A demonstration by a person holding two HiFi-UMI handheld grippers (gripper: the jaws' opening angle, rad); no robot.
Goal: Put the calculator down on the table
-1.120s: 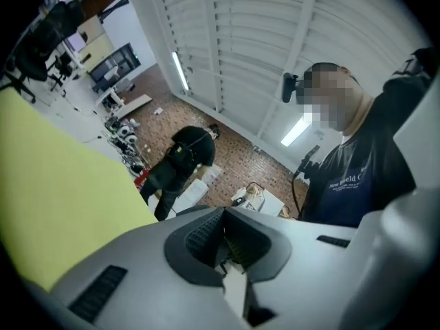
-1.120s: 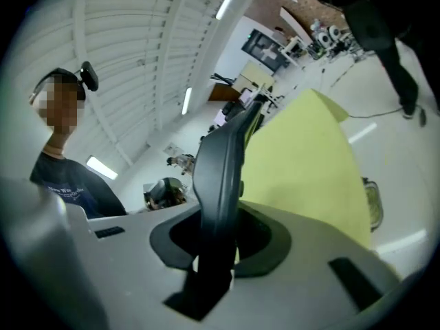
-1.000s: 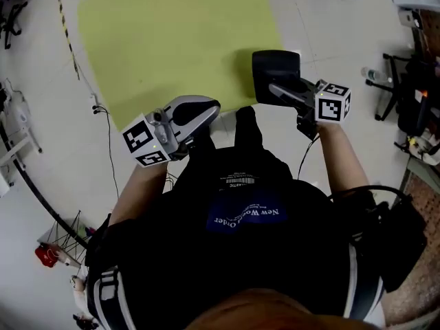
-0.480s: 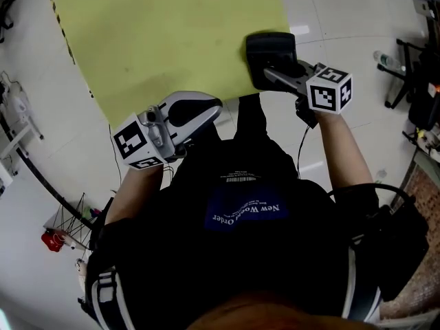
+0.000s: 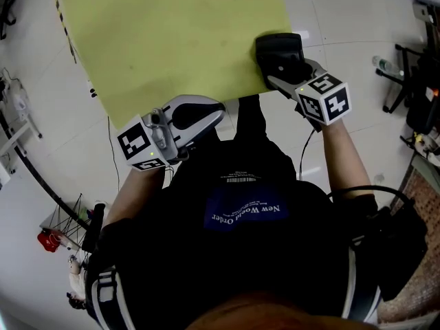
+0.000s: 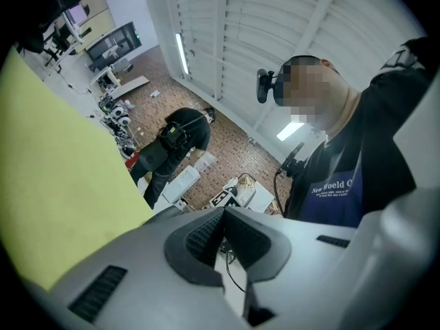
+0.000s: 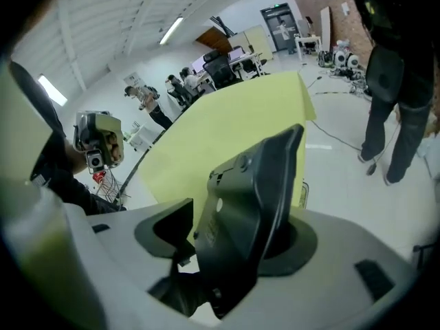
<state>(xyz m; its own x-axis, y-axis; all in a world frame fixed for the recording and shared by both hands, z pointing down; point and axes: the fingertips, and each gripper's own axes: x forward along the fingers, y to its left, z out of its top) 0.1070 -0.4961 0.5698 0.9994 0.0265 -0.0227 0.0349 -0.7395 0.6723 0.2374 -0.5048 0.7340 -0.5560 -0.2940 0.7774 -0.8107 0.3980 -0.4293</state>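
- Upper right of the head view: the right gripper (image 5: pixel 278 74) (image 7: pixel 234 232) points down at the near right corner of the yellow-green table (image 5: pixel 179 33) (image 7: pixel 227 126), its jaws released and just opened, the calculator (image 5: pixel 277 50) (image 7: pixel 251 205) between them.
- In the right gripper view the dark calculator stands on edge and tilted. It leans on the jaw at the right of the frame, with a clear gap to the jaw at the left.
- Whether the calculator's lower edge rests on the tabletop cannot be told from either view.
- Left of centre in the head view: the left gripper (image 5: pixel 210 112) (image 6: pixel 221 229) hangs just off the table's near edge, over the pale floor (image 5: pixel 48 150). It is clenched with pad against pad and nothing is held.
- Lower half of the head view: the person (image 5: pixel 240 239) in a black shirt, one gripper in each hand, each with its marker cube nearest the wrist.
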